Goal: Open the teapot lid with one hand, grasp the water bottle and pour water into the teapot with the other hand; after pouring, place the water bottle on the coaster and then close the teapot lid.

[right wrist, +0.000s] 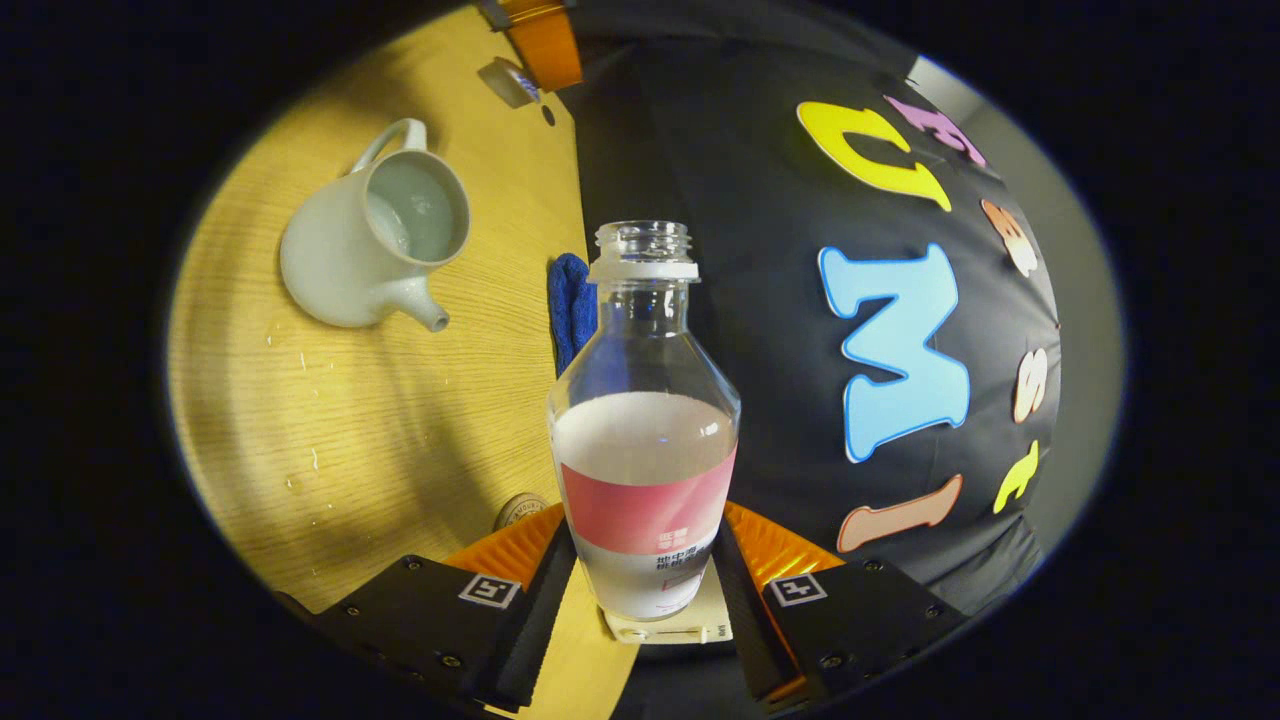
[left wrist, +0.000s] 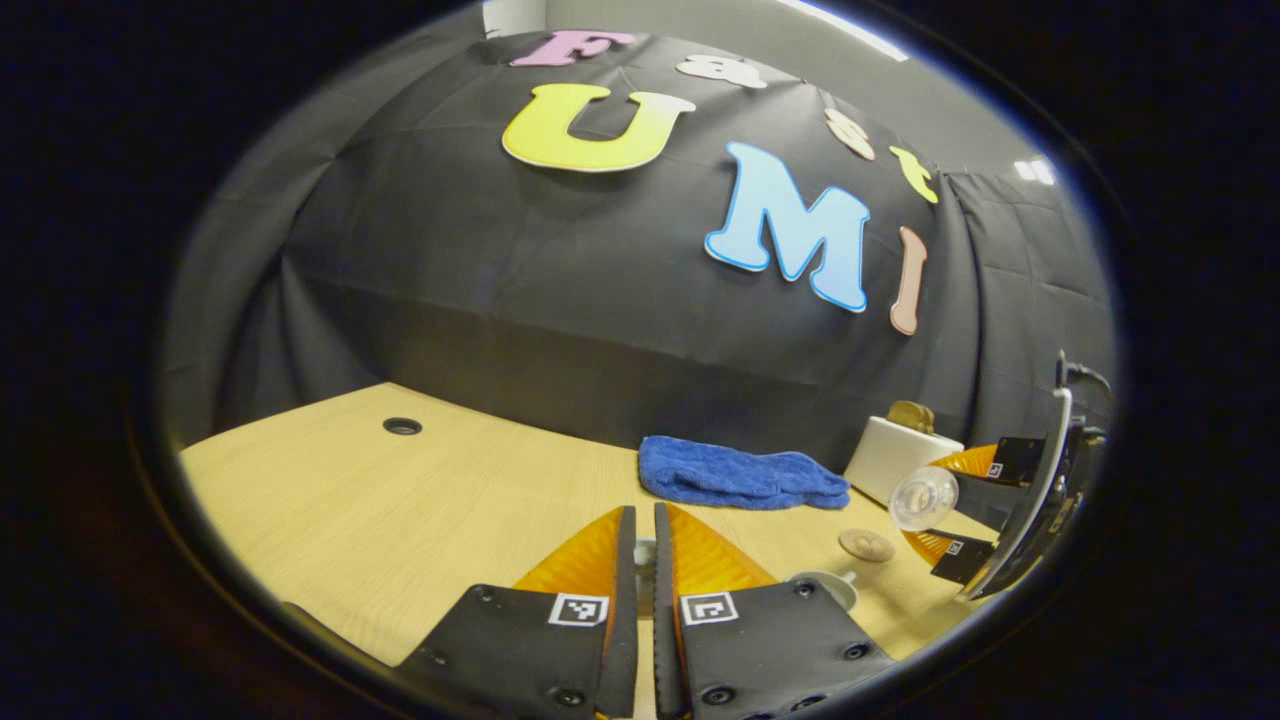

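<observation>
The wooden table (right wrist: 330,420) carries the open teapot (right wrist: 375,245), water pooled inside it, its mouth facing the right gripper's camera. The right gripper (right wrist: 640,570) is clamped on the water bottle (right wrist: 643,430), uncapped and tipped, its long axis running straight out along the fingers, the neck aimed past the teapot toward the blue towel (left wrist: 740,475). In the left gripper view, the coaster (left wrist: 866,545) lies just beneath the bottle, nearer the right hand. The left gripper (left wrist: 644,560) is pinched nearly closed on a small pale piece, likely the lid's knob.
</observation>
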Demonstrator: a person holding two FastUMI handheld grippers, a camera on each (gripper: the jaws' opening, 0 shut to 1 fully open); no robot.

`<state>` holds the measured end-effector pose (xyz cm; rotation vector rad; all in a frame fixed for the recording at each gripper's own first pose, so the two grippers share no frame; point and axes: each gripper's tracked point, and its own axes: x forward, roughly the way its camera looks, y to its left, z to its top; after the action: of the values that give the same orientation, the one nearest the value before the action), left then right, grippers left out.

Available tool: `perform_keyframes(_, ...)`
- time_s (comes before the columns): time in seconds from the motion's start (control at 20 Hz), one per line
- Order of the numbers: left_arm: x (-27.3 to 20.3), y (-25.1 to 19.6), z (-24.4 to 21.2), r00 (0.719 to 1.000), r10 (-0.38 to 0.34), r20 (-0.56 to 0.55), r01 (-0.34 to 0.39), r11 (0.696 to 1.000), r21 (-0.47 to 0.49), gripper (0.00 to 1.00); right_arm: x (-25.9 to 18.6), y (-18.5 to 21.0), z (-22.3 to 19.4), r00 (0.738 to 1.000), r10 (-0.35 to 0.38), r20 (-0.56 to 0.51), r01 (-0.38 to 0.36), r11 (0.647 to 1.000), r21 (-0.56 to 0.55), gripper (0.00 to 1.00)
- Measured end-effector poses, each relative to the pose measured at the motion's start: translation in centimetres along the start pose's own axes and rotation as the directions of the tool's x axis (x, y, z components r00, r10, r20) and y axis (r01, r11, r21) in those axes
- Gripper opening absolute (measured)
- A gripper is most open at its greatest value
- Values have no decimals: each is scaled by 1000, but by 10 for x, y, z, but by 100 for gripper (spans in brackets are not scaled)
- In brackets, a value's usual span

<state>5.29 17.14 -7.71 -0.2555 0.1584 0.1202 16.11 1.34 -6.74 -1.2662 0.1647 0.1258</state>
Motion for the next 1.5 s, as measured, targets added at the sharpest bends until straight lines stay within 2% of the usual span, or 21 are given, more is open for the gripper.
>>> perform_keyframes(0.15, 0, -1, -2, 1000, -6, 1, 6, 1000, 12, 12, 8, 6, -6, 997, 80, 1, -79, 978, 191, 75)
perform_keyframes(0.2, -1, -3, -3, 1000, -11, 0, 11, 1000, 17, 15, 9, 6, -7, 995, 99, 2, -96, 960, 262, 76)
perform_keyframes(0.45, -2, -19, -4, 999, -37, 4, 37, 998, 43, 13, 15, 7, -12, 990, 140, 29, -135, 849, 511, 76)
perform_keyframes(0.5, -3, -21, -4, 999, -41, 4, 41, 998, 49, 13, 17, 8, -10, 987, 151, 51, -153, 806, 571, 76)
perform_keyframes(0.65, -1, -29, -8, 999, -53, -3, 53, 997, 62, 15, 33, 10, -14, 983, 162, 84, -169, 635, 754, 76)
perform_keyframes(0.85, -1, -35, -10, 998, -66, -8, 67, 995, 75, 15, 49, 5, -26, 988, 128, 90, -143, 501, 854, 76)
perform_keyframes(1.0, -2, -38, -9, 997, -77, 1, 76, 994, 72, 15, 58, 7, -31, 988, 130, 88, -131, 377, 917, 76)
perform_keyframes(1.1, -1, -38, -9, 997, -75, -1, 75, 994, 78, 15, 62, 10, -32, 986, 133, 102, -141, 320, 937, 75)
perform_keyframes(1.15, -1, -38, -10, 997, -74, -4, 74, 994, 80, 13, 64, 14, -35, 985, 142, 95, -135, 308, 942, 76)
perform_keyframes(1.3, 0, -39, -13, 997, -74, -10, 75, 994, 81, 15, 67, 16, -36, 986, 139, 90, -129, 303, 944, 75)
perform_keyframes(1.35, 1, -40, -14, 997, -76, -12, 77, 993, 84, 13, 67, 17, -36, 986, 134, 97, -134, 294, 946, 76)
perform_keyframes(1.5, 2, -41, -19, 997, -76, -23, 77, 993, 92, 15, 68, 19, -38, 985, 139, 99, -134, 272, 953, 76)
